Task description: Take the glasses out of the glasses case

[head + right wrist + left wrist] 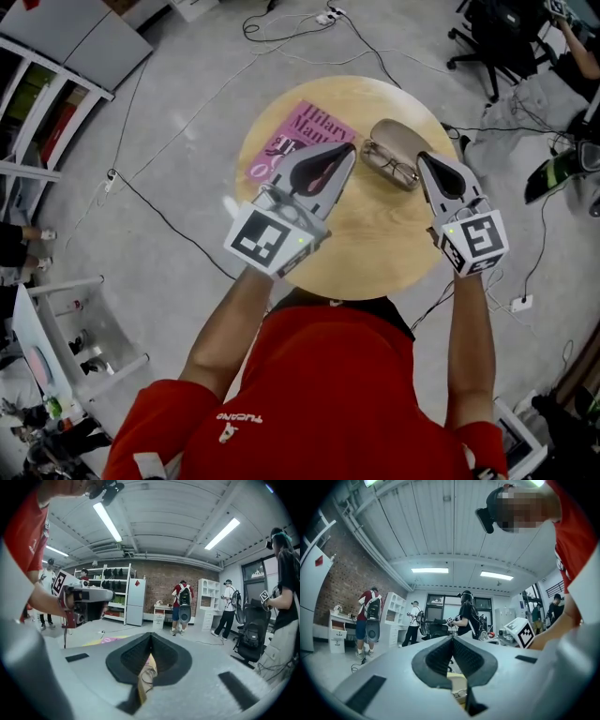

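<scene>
On the round wooden table a tan glasses case lies at the far right, with thin-rimmed glasses resting against its near edge. Whether they sit inside the case I cannot tell. My left gripper hovers just left of the glasses, jaws shut and empty; its own view shows the tips meeting. My right gripper hangs just right of the glasses, also shut with nothing held. In the right gripper view the case and glasses show below the closed jaws.
A pink book lies on the table's far left. Cables cross the grey floor around it; a power strip lies at the right. An office chair stands at the top right and shelving at the left. Several people stand in the room.
</scene>
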